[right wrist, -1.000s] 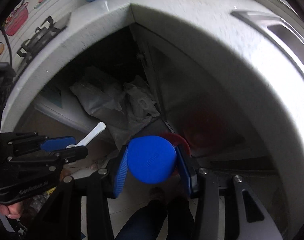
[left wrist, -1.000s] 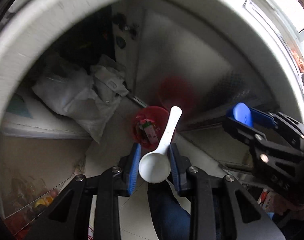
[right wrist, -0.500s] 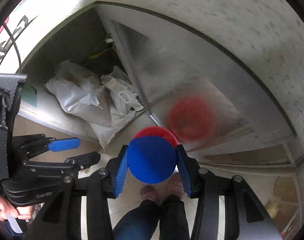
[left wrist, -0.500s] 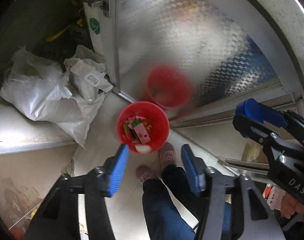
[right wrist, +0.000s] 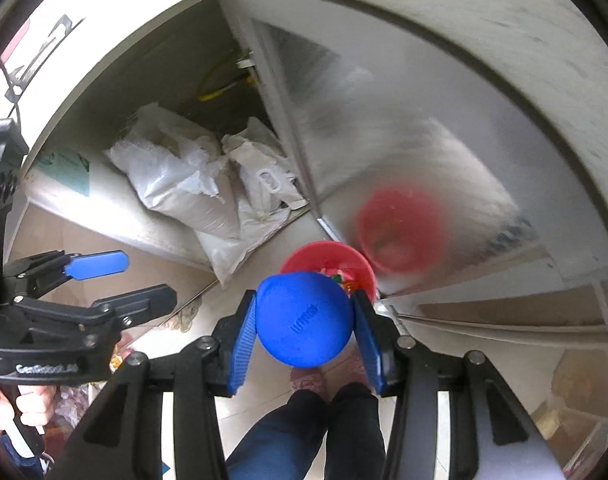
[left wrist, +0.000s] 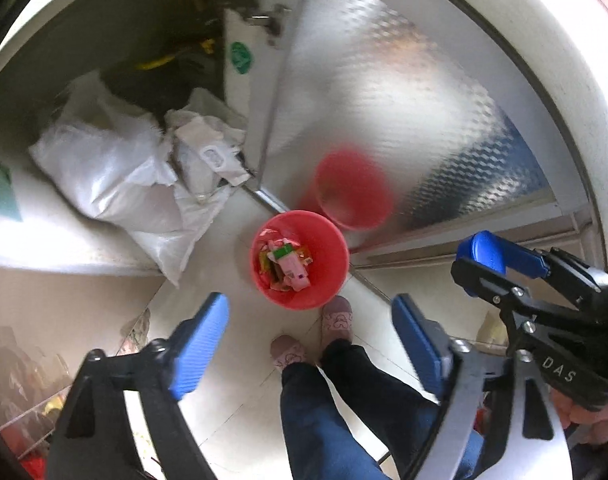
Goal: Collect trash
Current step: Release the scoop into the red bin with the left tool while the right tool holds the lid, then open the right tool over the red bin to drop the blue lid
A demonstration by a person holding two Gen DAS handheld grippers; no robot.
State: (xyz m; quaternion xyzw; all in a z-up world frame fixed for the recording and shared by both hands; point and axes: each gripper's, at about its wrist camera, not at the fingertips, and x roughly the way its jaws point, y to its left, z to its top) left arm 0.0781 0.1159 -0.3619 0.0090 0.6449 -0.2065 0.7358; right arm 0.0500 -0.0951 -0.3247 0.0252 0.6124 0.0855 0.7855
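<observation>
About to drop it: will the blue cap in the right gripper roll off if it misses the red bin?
Probably: the blue cap looks round and smooth, so it may roll. It seems rigid, holding shape between the right gripper pads. The red bin sits just ahead.

White sacks (left wrist: 115, 172) — beside metal cabinet door (left wrist: 384, 120).

A home kitchen: a pale stone worktop (right wrist: 484, 20) over an open base cabinet (left wrist: 103, 40) holding white sacks (left wrist: 115, 168), a red bin (left wrist: 299, 258) on the tiled floor (left wrist: 239, 408), and slippered feet (left wrist: 336, 320).
</observation>
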